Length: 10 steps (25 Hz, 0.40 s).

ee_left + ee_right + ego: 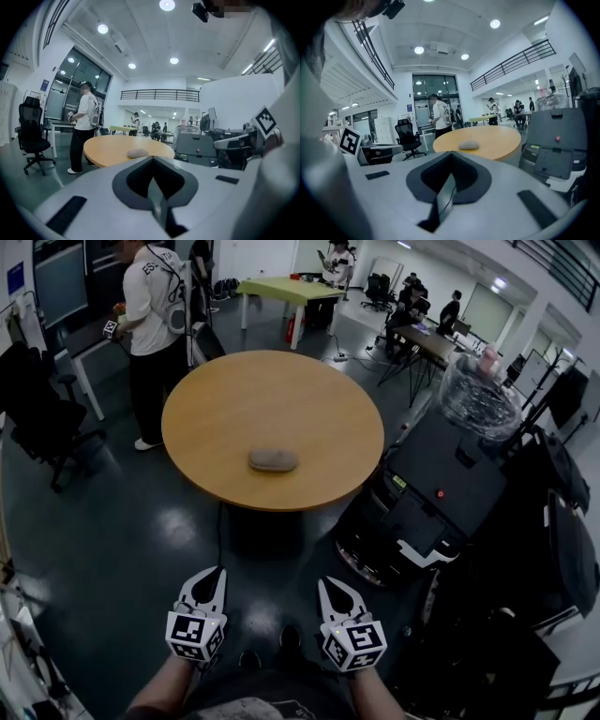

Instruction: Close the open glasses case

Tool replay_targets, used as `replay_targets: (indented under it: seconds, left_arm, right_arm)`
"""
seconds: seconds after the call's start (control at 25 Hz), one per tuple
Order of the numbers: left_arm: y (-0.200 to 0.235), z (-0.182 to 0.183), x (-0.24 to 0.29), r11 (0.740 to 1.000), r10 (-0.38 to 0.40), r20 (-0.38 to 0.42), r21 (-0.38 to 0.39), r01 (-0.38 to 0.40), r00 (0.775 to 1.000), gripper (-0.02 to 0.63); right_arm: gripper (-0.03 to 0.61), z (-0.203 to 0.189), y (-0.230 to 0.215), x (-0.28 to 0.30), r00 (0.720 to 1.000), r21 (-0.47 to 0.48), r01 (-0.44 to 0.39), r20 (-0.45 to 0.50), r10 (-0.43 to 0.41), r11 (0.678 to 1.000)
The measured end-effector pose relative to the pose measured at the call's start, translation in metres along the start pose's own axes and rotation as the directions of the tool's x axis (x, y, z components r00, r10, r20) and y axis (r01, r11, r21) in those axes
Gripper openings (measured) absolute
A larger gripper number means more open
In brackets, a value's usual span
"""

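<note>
1. The left tool [215, 576] is low at the near edge of the head view, over dark floor [141, 521]. Its jaws are closed together, with nothing between them.
2. The right tool [328, 585] is beside it to the right. Its jaws are also closed and empty.
3. Both tools point toward a round wooden desk [272, 399] and are well apart from it.
4. The glasses case [273, 460] lies on the desk's near half, close to the near edge and roughly centred left to right. It is the only thing on the desk.
5. The case looks like a low, rounded grey-brown lump. It is too small to tell whether its lid is up or down.
6. In each tool's own view the case sits just above the closed jaw tips, far off on the desk.
7. A person [155, 324] in a white top and dark trousers stands at the desk's far left.
8. A black office chair [37, 418] stands farther left.
9. A black machine [441, 484] stands on the floor just right of the desk.
</note>
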<state>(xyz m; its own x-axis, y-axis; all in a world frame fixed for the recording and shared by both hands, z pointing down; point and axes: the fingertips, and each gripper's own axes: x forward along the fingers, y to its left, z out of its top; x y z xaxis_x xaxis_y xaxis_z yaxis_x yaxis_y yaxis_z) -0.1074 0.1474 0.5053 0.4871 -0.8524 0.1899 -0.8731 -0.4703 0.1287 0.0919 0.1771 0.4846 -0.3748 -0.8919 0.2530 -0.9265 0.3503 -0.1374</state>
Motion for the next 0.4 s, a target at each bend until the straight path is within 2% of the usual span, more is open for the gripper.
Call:
replay_targets:
  seconds: [0.4]
  left_arm:
    - [-0.009,-0.005,-0.024,0.999,-0.048,-0.006,0.011,0.048,0.999,0.006]
  right_arm:
    - [-0.012,-0.003,0.029,-0.014,0.999,0.000,-0.027,0.027,0.026,1.000]
